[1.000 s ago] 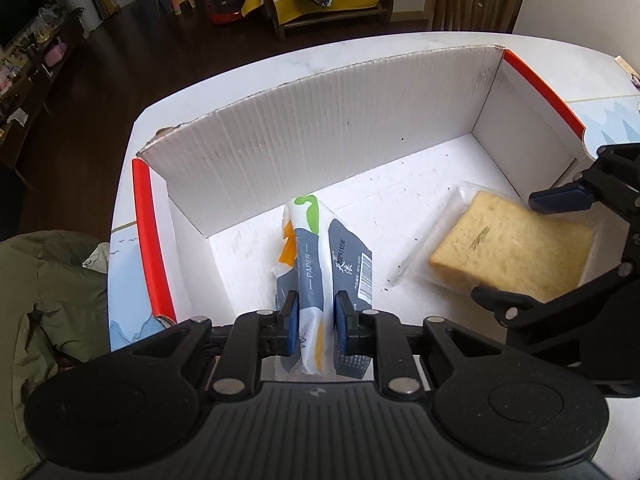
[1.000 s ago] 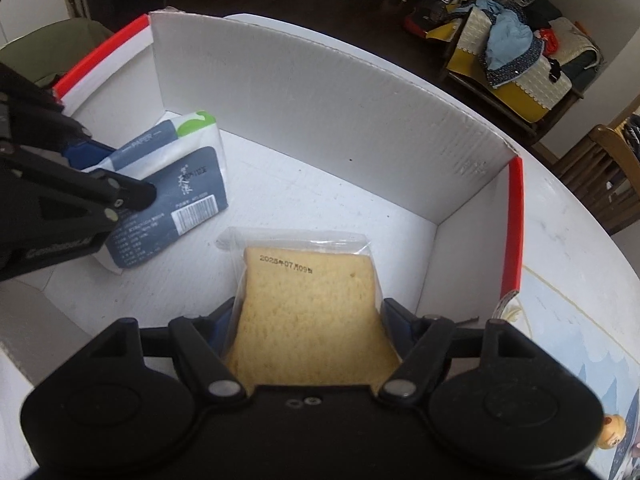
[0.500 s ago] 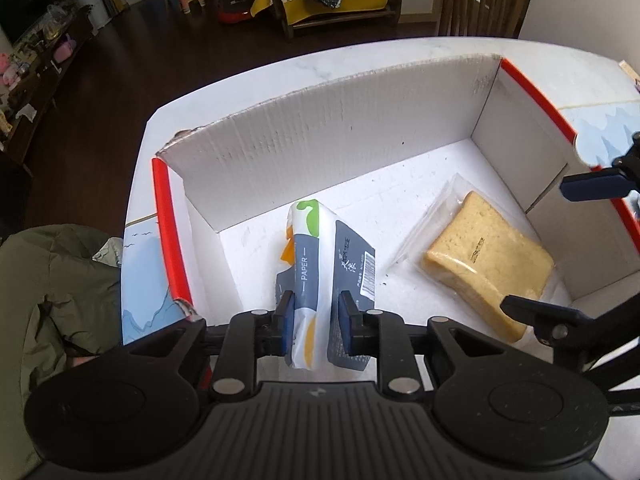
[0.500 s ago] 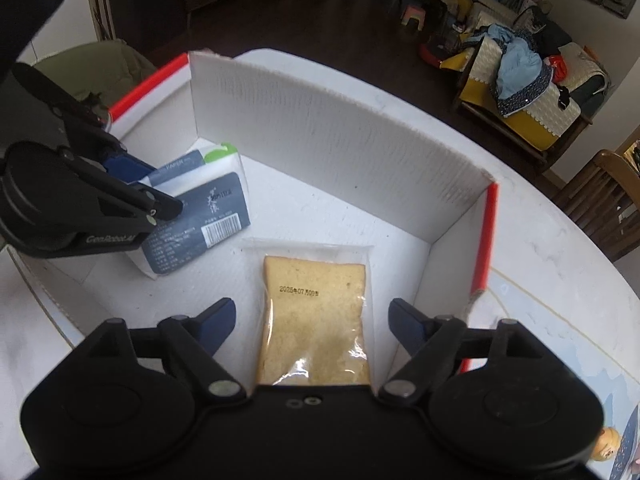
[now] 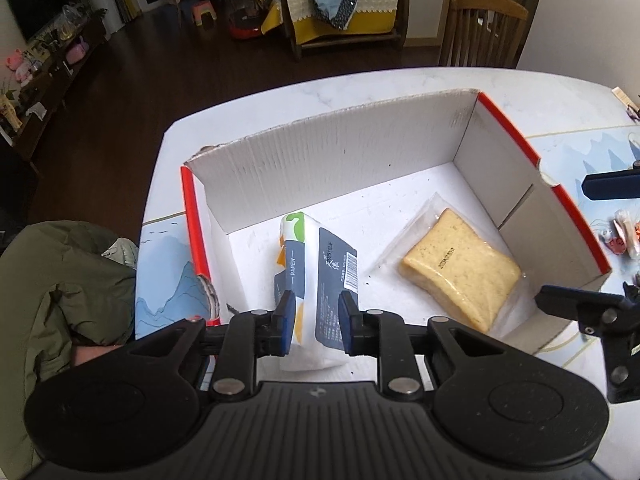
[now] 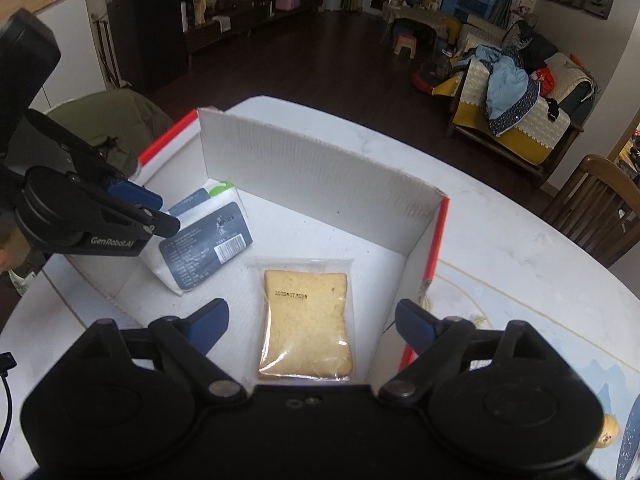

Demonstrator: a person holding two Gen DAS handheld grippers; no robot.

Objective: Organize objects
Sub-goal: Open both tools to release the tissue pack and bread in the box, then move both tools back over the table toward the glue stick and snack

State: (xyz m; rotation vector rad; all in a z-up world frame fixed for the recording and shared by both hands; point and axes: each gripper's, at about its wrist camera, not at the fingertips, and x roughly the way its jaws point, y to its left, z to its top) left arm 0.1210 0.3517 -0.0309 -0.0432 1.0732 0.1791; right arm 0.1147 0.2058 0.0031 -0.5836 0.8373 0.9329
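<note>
Plastic-wrapped tissue pack (image 5: 316,280) lengthwise toward box (image 5: 340,160) far wall.

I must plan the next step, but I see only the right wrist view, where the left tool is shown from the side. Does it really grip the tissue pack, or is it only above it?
Observer: It grips it. In the left wrist view the left tool is shut on the tissue pack, with one pad pressed on each long side.
Operator: Thank you. Is there anything on the table outside the box, on its right?
Observer: Yes. A few small wrapped items lie on the patterned mat, just beyond the red-edged right wall of the box.
</note>
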